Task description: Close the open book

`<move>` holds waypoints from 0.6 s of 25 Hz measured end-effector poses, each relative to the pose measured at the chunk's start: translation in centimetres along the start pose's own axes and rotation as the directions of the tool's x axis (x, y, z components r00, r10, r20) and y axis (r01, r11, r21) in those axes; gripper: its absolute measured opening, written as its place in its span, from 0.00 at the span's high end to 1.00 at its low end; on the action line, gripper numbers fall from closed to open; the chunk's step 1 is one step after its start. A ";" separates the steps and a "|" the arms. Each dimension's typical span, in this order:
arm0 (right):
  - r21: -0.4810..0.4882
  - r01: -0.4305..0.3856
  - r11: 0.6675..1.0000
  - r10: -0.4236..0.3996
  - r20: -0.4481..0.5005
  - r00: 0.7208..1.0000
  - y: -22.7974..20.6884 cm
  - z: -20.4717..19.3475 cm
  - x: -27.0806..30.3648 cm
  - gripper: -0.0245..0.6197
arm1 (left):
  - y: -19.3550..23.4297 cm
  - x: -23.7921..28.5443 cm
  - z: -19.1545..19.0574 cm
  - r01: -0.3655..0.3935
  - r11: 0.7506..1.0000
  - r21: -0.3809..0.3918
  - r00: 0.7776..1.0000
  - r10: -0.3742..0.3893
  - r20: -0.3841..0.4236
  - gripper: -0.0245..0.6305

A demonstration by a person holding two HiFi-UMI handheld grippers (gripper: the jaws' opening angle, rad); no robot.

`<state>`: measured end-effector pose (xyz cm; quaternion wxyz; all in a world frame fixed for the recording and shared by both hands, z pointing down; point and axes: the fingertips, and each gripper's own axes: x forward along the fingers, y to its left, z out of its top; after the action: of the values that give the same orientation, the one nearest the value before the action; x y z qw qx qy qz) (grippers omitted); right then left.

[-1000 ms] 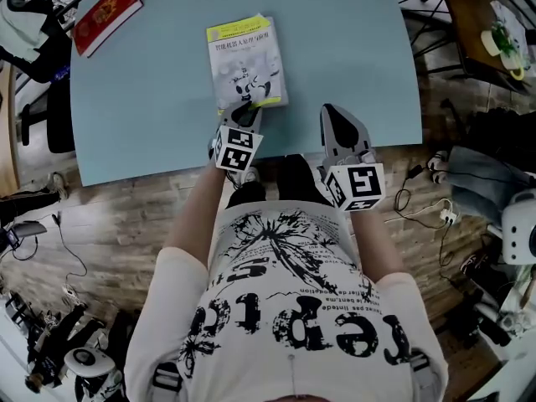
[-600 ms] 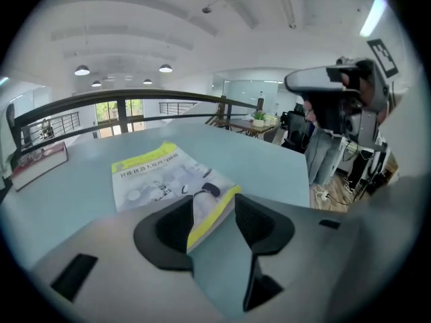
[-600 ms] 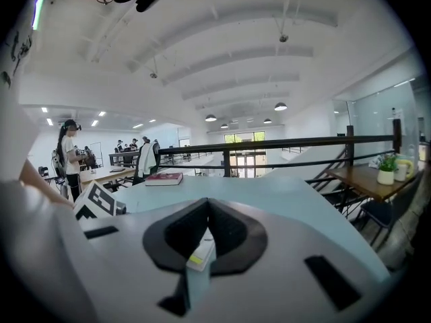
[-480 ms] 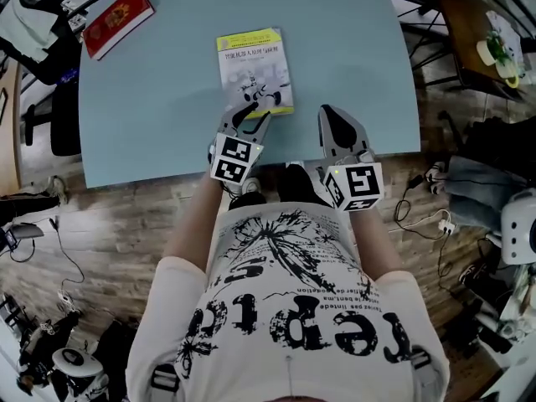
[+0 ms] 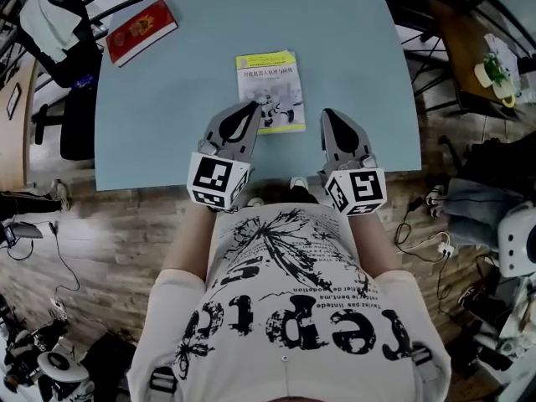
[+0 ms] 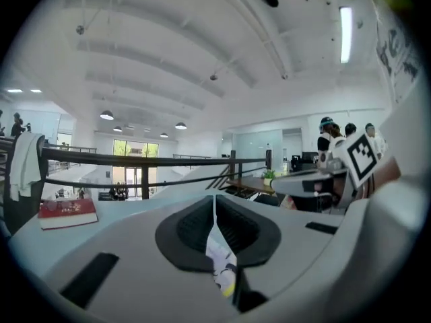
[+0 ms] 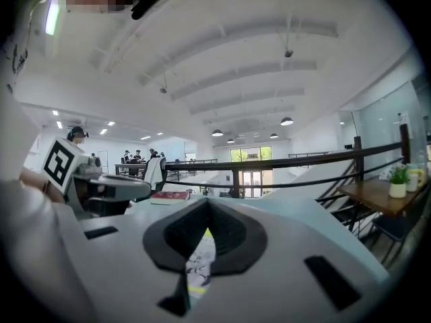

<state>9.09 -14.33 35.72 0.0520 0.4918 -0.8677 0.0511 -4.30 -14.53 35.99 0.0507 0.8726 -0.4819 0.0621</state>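
The book (image 5: 272, 86) lies closed and flat on the light blue table (image 5: 167, 132), yellow and white cover up. My left gripper (image 5: 249, 109) hovers above the book's near left corner, its jaws closing together with the tips touching and nothing between them. In the left gripper view the left gripper (image 6: 214, 200) points nearly level, and a strip of the book (image 6: 222, 271) shows below the pads. To the book's right, over the table's near edge, my right gripper (image 5: 329, 115) is shut and empty. The right gripper view shows the right gripper (image 7: 207, 212) above the book (image 7: 200, 261).
A red book (image 5: 141, 30) lies at the table's far left corner, also visible as the red book (image 6: 67, 210) and the red book (image 7: 170, 196). A black railing (image 6: 135, 159) runs behind the table. A side table with a plant (image 5: 494, 65) stands far right. Cables cover the wooden floor (image 5: 100, 224).
My left gripper left the book's near edge, opened, rose well above the table and shut. The right gripper rose slightly. The book stays closed.
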 end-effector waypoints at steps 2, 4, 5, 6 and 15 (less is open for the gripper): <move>-0.029 -0.006 1.000 0.007 0.022 1.000 0.7 0.9 0.2 0.95 | 0.8 -1.6 2.6 -0.022 1.000 0.006 0.998 0.021 0.060 0.92; -0.051 -0.009 0.999 0.011 0.042 0.999 1.4 1.7 0.3 0.95 | 1.7 -3.3 4.4 -0.051 0.998 0.024 0.994 0.049 0.098 0.92; -0.058 -0.009 0.998 0.012 0.053 0.999 1.8 2.1 0.4 0.95 | 2.2 -4.0 5.1 -0.066 0.997 0.029 0.992 0.063 0.111 0.92; -0.062 -0.008 0.998 0.012 0.065 0.998 2.1 2.5 0.5 0.95 | 2.7 -4.7 5.6 -0.081 0.996 0.032 0.990 0.077 0.122 0.92; -0.070 -0.008 0.998 0.018 0.144 0.989 4.0 5.7 1.7 0.95 | 6.2 -8.3 7.1 -0.183 0.983 0.023 0.970 0.177 0.166 0.93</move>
<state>4.59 -14.53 30.18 0.0056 0.4865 -0.8735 -0.0144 -13.48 -11.95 27.83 -0.0114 0.8283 -0.5602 0.0038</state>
